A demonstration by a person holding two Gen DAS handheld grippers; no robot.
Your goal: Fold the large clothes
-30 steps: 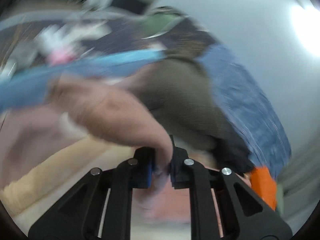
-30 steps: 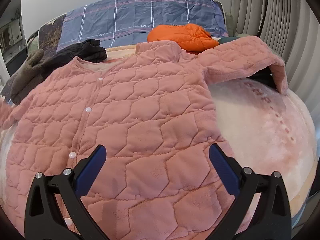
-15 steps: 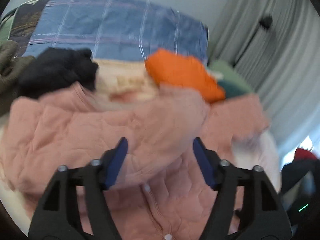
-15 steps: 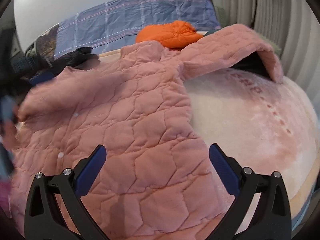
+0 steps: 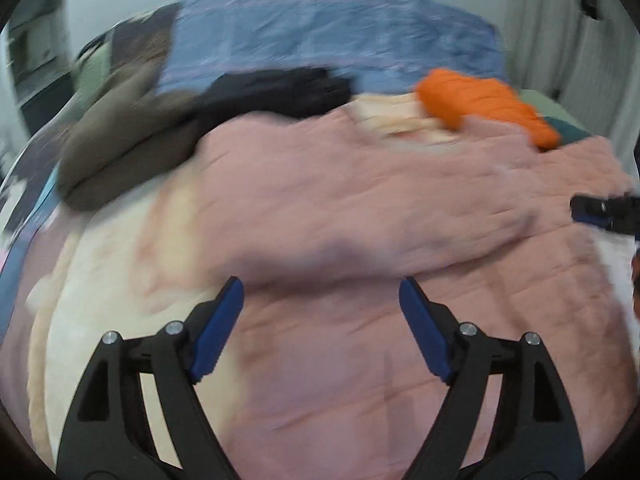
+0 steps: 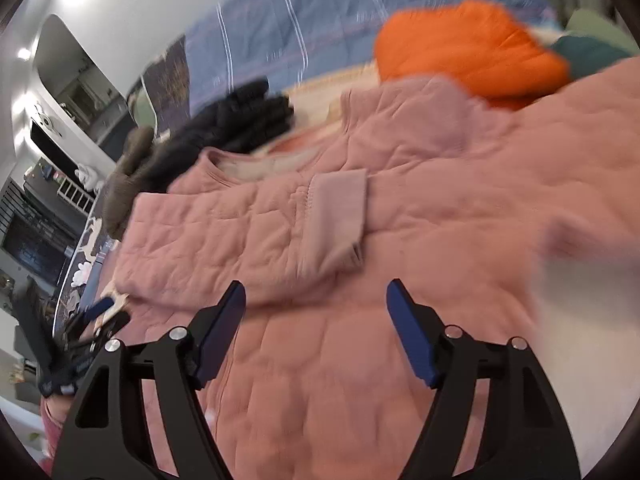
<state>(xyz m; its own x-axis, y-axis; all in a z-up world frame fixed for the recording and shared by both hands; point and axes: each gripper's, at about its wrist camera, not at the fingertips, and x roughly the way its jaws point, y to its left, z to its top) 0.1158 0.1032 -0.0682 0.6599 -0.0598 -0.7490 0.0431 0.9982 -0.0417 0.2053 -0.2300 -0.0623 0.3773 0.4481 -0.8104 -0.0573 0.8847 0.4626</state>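
The left gripper (image 5: 321, 322) fills the bottom of the frame, its blue pads (image 5: 218, 330) standing wide apart after just opening, with nothing between them but the pink jacket (image 5: 360, 208) lying below. The jacket spreads across the middle and right of the frame on a cream blanket (image 5: 108, 280), one sleeve (image 5: 400, 232) folded across its body. Above it, at upper centre, lies a black garment (image 5: 280, 88), with a brown one (image 5: 120, 144) to its left. An orange garment (image 5: 484, 104) sits at upper right, against a blue checked cover (image 5: 320, 36). At the right edge, the tip of the right gripper (image 5: 604, 216) shows over the jacket. The whole picture is blurred.
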